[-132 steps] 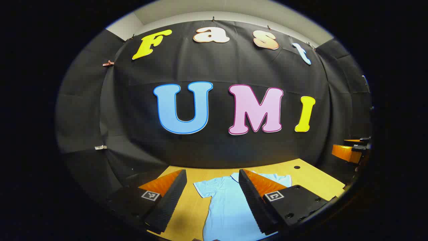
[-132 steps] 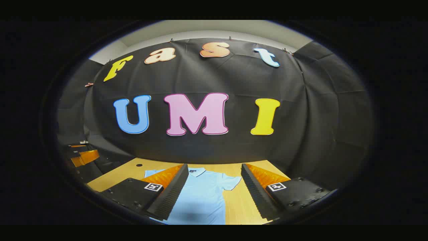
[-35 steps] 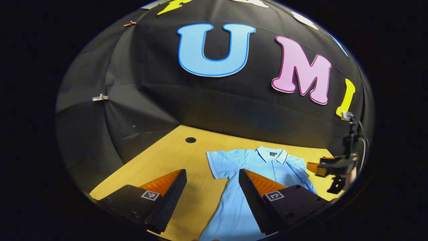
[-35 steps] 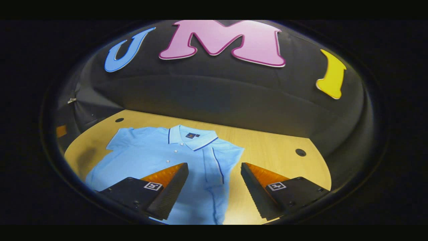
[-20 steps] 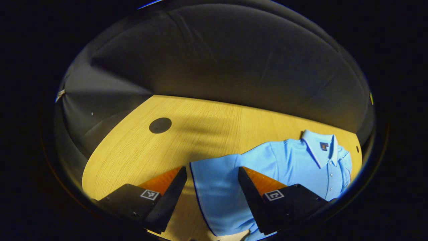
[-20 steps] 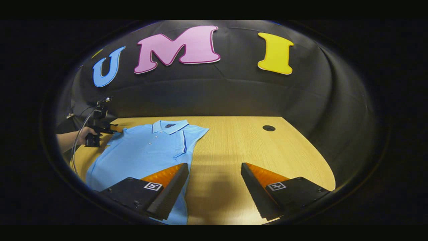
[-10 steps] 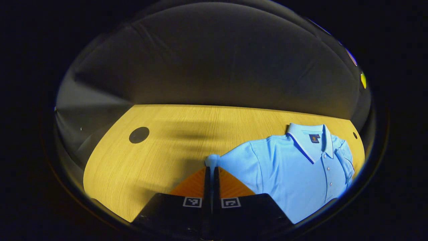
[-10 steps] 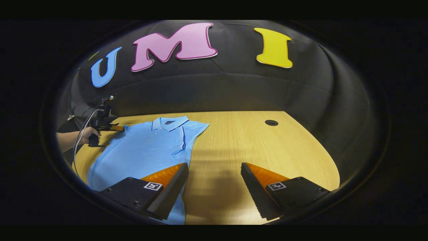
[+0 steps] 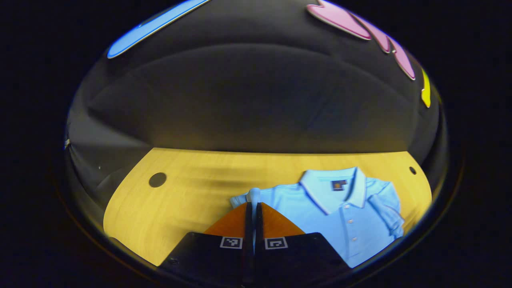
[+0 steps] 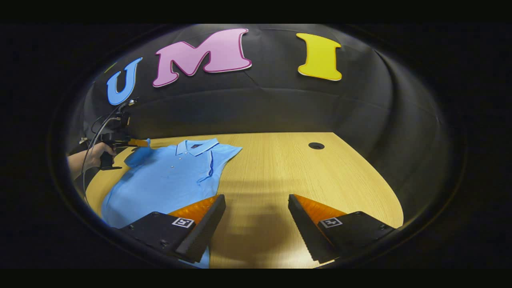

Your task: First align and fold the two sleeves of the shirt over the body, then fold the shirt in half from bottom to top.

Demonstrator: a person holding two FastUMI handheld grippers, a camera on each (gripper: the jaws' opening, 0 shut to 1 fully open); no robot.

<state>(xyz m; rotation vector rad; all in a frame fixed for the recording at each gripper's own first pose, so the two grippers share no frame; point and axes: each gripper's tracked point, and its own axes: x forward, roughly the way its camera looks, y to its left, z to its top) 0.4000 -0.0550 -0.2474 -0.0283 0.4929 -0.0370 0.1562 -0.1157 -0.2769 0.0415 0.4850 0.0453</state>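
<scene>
A light blue polo shirt [image 9: 340,216] lies face up on the wooden table [image 9: 180,208], collar toward the wall. My left gripper [image 9: 252,204] is shut on its near sleeve [image 9: 253,195], and a fold of cloth bulges out past the tips. In the right gripper view a hand [image 10: 90,157] holds that left gripper [image 10: 134,143], with the sleeve [image 10: 138,157] raised off the table. The shirt's other sleeve [image 10: 212,166] lies folded over the body [image 10: 164,180]. My right gripper [image 10: 256,208] hangs open above bare table beside the shirt's edge, with nothing between its fingers.
The table has a round cable hole on the left [image 9: 157,179] and one on the right [image 10: 316,145]. Black cloth wall closes the far side. Bare wood [image 10: 304,176] stretches to the right of the shirt.
The left gripper, shut on the sleeve, has lifted it and carried it toward the collar. The right gripper has stayed open and barely shifted.
</scene>
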